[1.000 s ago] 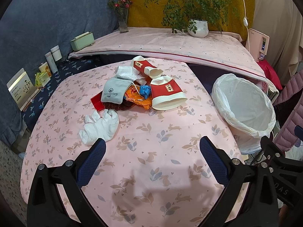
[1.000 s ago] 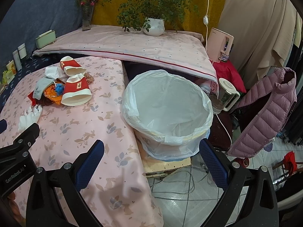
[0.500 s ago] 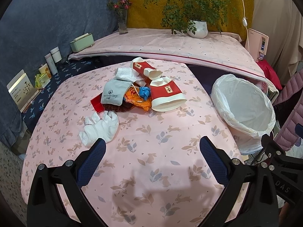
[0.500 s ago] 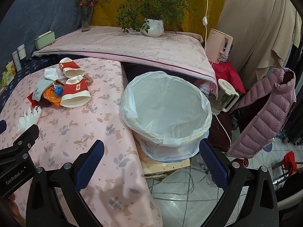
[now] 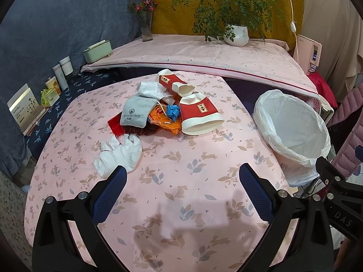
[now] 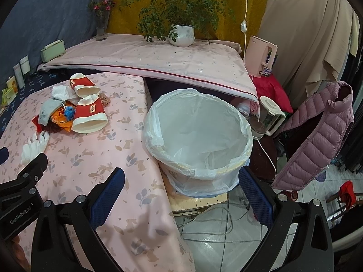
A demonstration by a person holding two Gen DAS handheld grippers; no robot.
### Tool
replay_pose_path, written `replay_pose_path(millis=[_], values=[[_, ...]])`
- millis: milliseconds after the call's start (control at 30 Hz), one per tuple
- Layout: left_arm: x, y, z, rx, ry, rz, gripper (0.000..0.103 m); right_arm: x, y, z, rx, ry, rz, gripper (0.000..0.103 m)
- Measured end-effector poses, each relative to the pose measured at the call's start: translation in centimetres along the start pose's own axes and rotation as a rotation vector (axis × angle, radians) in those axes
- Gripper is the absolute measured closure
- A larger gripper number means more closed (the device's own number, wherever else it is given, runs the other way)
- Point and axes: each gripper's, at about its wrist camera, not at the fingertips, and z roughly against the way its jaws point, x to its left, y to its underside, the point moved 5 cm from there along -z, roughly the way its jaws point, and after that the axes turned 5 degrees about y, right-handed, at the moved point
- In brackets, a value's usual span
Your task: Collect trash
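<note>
The table (image 5: 181, 181), draped in a pink cloth printed with leaves and rabbits, takes up most of the left wrist view, and the trash sits heaped toward its far side, presumably so that it can be taken piece by piece. Just beside the table's right edge stands the bin (image 6: 199, 136), lined with a white plastic bag folded over its rim and raised on a pale block on the tiled floor, which puts its mouth close to table height; this looks meant to make a short carry from the heap. The bin appears empty, so collecting has likely not begun. In the heap, the large red-and-cream paper cup (image 5: 199, 115) lies on its side with its mouth toward the camera, a smaller cup of the same kind (image 5: 174, 83) lies behind it, and a grey pouch with printed lettering (image 5: 136, 113) rests over orange wrapping (image 5: 163, 122) and a small blue scrap (image 5: 173, 111). A white glove (image 5: 120, 156) lies apart, nearest the left gripper (image 5: 181, 181), whose blue-padded jaws are spread wide with nothing between them, hovering above bare cloth. The right gripper (image 6: 181, 181) is likewise spread and empty, pointing at the bin. Compared with a second ago, the heap sits slightly lower and nearer in the left view and the glove has come close to the left finger, which suggests a small advance toward the trash; nothing on the table has shifted.
</note>
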Motion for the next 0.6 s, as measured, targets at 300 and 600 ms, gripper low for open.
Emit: replay_pose_path(millis=[300,600], values=[[3.7,0.3,-2.4,0.056,-0.015,0.058,0.008,2.2,0.0,-0.4,-0.024,-0.012,-0.001,0.007],[11.0,0.9,-5.6,0.115,-0.086,0.178,0.008,5.7,-1.1,-2.4,-0.02,-0.062,0.009,0.007]])
